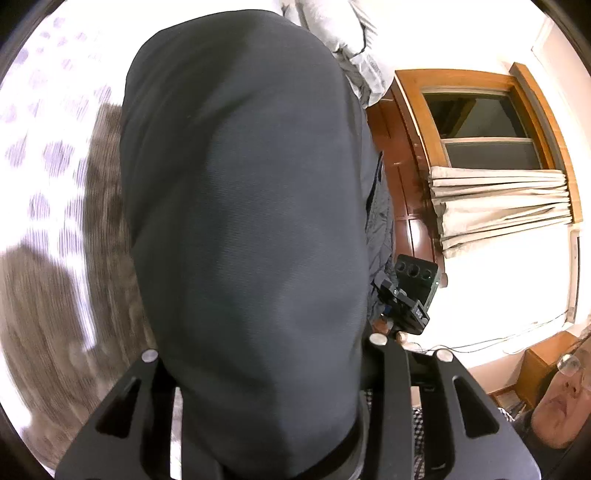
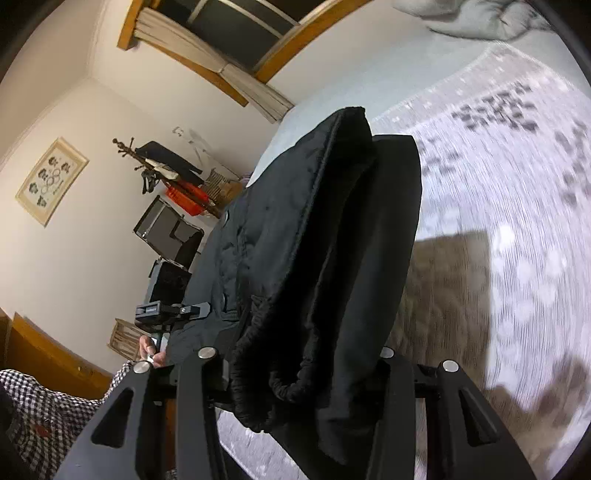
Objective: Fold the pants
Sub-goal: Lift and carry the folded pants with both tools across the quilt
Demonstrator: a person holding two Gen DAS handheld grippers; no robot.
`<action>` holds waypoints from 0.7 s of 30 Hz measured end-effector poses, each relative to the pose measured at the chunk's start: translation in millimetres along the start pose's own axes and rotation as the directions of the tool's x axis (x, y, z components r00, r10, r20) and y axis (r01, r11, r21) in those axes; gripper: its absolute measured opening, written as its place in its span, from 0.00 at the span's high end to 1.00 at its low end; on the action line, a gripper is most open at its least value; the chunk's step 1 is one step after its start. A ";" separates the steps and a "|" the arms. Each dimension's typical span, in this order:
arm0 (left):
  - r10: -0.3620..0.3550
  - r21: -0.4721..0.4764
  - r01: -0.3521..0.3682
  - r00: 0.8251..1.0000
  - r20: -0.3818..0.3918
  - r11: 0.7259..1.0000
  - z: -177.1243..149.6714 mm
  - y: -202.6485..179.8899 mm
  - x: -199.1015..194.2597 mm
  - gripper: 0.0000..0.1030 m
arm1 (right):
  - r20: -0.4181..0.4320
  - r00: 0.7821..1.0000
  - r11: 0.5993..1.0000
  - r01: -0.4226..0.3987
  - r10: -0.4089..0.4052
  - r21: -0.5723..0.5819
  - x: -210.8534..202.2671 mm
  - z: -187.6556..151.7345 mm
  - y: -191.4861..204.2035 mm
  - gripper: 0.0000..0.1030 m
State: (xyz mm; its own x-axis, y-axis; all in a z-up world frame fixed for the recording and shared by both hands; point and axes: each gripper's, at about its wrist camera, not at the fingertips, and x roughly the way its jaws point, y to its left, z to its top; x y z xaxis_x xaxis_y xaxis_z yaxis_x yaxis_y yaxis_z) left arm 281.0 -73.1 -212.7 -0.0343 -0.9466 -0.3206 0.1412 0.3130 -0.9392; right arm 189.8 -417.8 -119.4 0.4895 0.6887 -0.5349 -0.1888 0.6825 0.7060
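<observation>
A: What do we see up close?

B: Our left gripper (image 1: 266,424) is pinched tight on the dark pants (image 1: 243,206). The cloth fills most of that view. Our right gripper (image 2: 299,398) is pinched on the pants too, by the stretchy waistband (image 2: 258,373).

A: Why do we hold them like that?

B: We think it is so the pants hang up in the air, off the bed (image 2: 517,258), and fall straight. Then we can lay one half over the other.

A: And farther away?

B: Under the pants is the spotted bed cover (image 1: 48,155), all blurry. At the far end lies a gray blanket (image 2: 472,18). On the wall is a window (image 1: 484,129) with a curtain (image 1: 502,206).
</observation>
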 end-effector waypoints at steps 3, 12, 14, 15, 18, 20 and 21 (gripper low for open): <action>0.018 0.022 -0.019 1.000 0.016 1.000 18.1 2.5 -6.8 0.66 | -0.002 1.000 1.000 0.003 -0.003 -0.018 10.2 21.2 -0.9 0.58; 0.083 0.018 -0.084 0.995 0.057 0.996 83.5 30.0 -18.8 0.66 | -0.034 0.999 1.000 0.019 -0.020 -0.020 66.8 75.5 -22.8 0.58; 0.096 0.009 -0.097 0.994 0.059 0.995 97.2 38.8 -18.7 0.65 | -0.046 0.999 1.000 0.021 -0.022 -0.016 79.4 83.2 -29.3 0.58; 0.105 0.003 -0.106 0.993 0.059 0.994 103.6 43.8 -18.2 0.65 | -0.054 0.998 1.000 0.021 -0.021 -0.013 87.2 87.5 -34.0 0.58; 0.119 -0.016 -0.118 0.991 0.060 0.993 112.6 54.4 -18.6 0.65 | -0.072 0.997 1.000 0.016 -0.015 0.004 104.0 94.0 -45.6 0.58; 0.136 -0.034 -0.134 0.989 0.059 0.990 118.0 61.6 -21.3 0.64 | -0.085 0.996 1.000 0.018 -0.017 0.019 113.4 94.8 -52.3 0.58; 0.139 -0.036 -0.137 0.989 0.058 0.990 119.3 64.4 -22.1 0.64 | -0.089 0.996 1.000 0.017 -0.015 0.024 117.9 95.2 -56.3 0.58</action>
State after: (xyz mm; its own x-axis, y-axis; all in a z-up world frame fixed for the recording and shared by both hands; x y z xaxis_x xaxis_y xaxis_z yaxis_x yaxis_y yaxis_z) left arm 408.9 -41.3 -251.4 0.0428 -0.8966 -0.4408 0.1083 0.4428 -0.8901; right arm 339.2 -398.3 -178.0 0.4142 0.6978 -0.5844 -0.1604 0.6880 0.7078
